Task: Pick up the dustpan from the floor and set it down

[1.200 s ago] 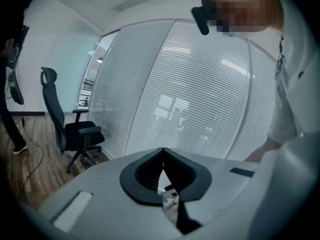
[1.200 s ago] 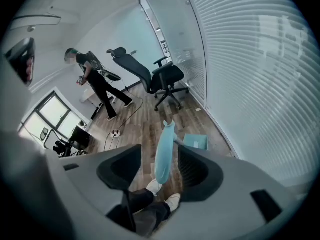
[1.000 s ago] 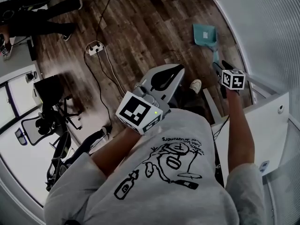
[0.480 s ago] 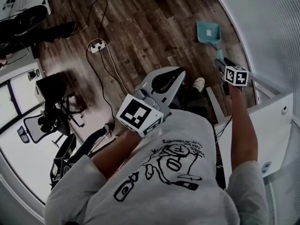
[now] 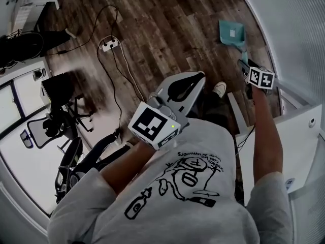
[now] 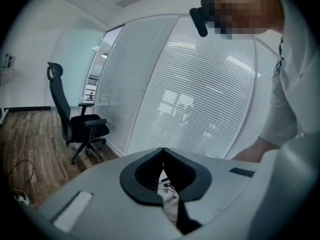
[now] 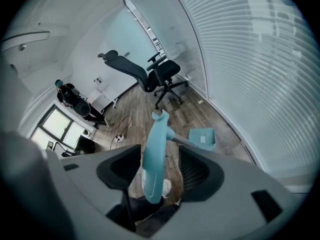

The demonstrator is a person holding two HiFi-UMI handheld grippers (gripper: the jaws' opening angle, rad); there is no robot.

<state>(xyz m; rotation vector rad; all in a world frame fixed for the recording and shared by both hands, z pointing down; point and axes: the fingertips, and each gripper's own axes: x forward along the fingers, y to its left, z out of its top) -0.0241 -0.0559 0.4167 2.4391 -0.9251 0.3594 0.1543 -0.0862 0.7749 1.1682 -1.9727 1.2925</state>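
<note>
Person standing, bent over, a gripper in each hand.

Left gripper (image 6: 162, 151): held close in front of the chest, at about 12 o'clock from the person. Jaws together, nothing between them. It takes no part in the task here.

Right gripper (image 7: 160, 154): reached out lower, at about 1 o'clock, and angled down towards the floor (image 5: 167, 29). Jaws stand wide apart. The teal handle (image 7: 154, 169) of the dustpan (image 5: 232, 33) runs up between them. It lies close against the left-hand pad, and there is a clear gap to the other pad. The jaws are around the handle, not clamped on it.

A shoe (image 5: 219, 89) shows just below the grippers at 1 o'clock.

Further out along the same 1 o'clock line, the dustpan's scoop appears to sit flat on the wood boards beside the glass wall (image 5: 297, 19), with its mouth facing away from the person.

Far side of the room: a power strip (image 5: 109, 46) with trailing cable at 11 o'clock. A black office chair (image 7: 150, 74) stands beyond the scoop, by the glass.

Progress, my reading: the approach is done and the handle is lined up inside the jaws. Still to do are the grasp, the lift and the set-down, so the task is at an early stage. Next comes closing on the handle, and the grip should be square because the handle sits off-centre in the gap.
</note>
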